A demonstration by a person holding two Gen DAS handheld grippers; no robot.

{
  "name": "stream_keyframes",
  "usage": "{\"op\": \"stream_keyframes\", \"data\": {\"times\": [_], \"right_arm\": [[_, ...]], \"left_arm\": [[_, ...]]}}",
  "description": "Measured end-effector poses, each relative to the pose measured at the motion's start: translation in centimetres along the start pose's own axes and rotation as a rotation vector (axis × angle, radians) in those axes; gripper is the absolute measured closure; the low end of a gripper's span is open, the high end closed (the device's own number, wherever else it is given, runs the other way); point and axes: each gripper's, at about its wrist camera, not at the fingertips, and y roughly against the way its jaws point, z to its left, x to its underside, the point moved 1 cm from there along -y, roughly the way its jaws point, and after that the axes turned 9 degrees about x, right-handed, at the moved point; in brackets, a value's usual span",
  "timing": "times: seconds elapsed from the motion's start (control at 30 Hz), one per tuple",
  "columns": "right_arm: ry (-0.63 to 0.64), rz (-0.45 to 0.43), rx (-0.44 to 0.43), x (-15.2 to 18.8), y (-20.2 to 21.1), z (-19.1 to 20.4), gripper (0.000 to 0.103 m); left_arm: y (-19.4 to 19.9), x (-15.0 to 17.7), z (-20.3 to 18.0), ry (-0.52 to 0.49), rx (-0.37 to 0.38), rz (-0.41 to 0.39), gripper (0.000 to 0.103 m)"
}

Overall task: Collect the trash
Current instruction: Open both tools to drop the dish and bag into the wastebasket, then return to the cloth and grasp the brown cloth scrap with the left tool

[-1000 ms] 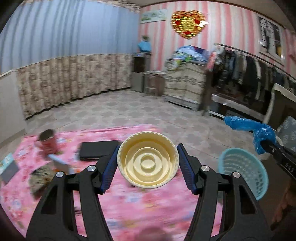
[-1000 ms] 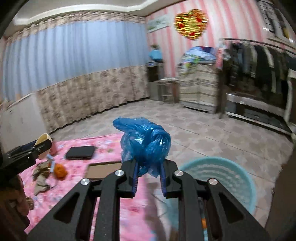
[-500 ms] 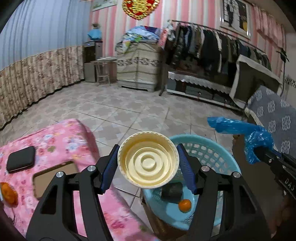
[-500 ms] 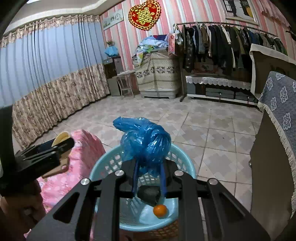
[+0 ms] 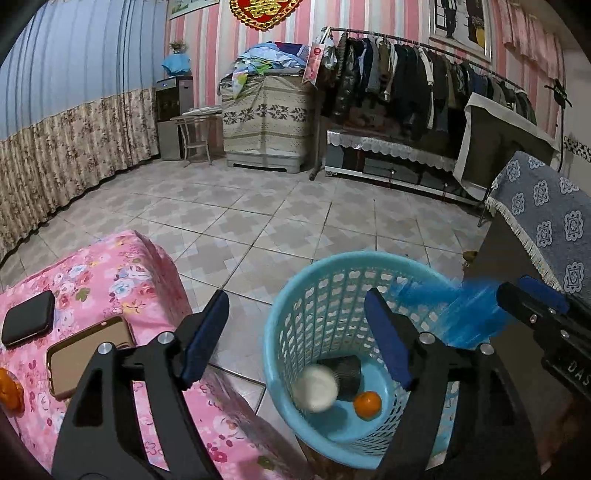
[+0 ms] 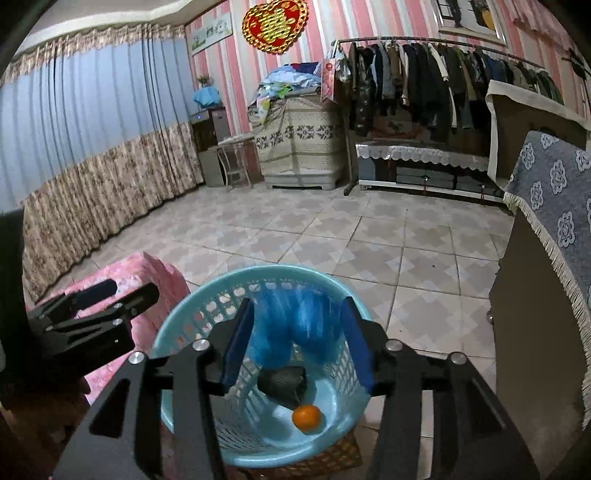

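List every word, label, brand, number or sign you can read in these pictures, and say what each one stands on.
"DAS": white letters on the right gripper body, cut off at the picture's edge.
Red and gold heart ornament on the wall: a gold sign, not legible.
Banner on the wall: too small to read.

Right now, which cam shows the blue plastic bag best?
Right wrist: the blue plastic bag sits centre frame, blurred, over the basket. Left wrist shows it only as a blurred streak near the right edge.
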Motion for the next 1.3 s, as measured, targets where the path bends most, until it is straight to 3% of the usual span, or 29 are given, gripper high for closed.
{"op": "stream_keyframes", "data": {"times": [0.23,0.47,0.6,0.7,0.77,1.0,1.17,1.3], "right_arm": [[0.041,-0.005,-0.017,-0.2,0.6,1.6,0.053],[0.087,-0.046,-0.058,-1.2,3.1,5.3,0.045],[0.14,-0.09,-0.111,-1.2,5.8,10.2,0.036],[0.173,-0.092,-0.161,-0.7,7.4,14.6,0.033],[0.188,-0.089,-0.221,0.2,8.8,18.1,0.033],[0.241,-0.112,-0.306,3.8,12.0,27.2,0.028],[0.268,-0.113,-0.345,4.8,12.9,30.6,0.025],[0.321,-0.131,-0.332,5.7,12.8,32.2,0.025]], "left_arm": [[2.7,-0.4,1.2,0.008,-0.019,-0.031,0.029],[10.2,-0.5,5.0,0.027,-0.085,-0.104,0.029],[16.4,0.4,8.0,0.04,-0.178,-0.157,0.024],[21.1,1.9,11.2,0.074,-0.273,-0.197,0.011],[24.2,3.4,14.0,0.109,-0.346,-0.214,0.01],[30.7,9.3,22.5,0.176,-0.57,-0.198,0.01],[34.6,13.4,27.5,0.295,-0.671,-0.225,0.008],[35.3,14.1,29.2,0.343,-0.668,-0.217,0.008]]}}
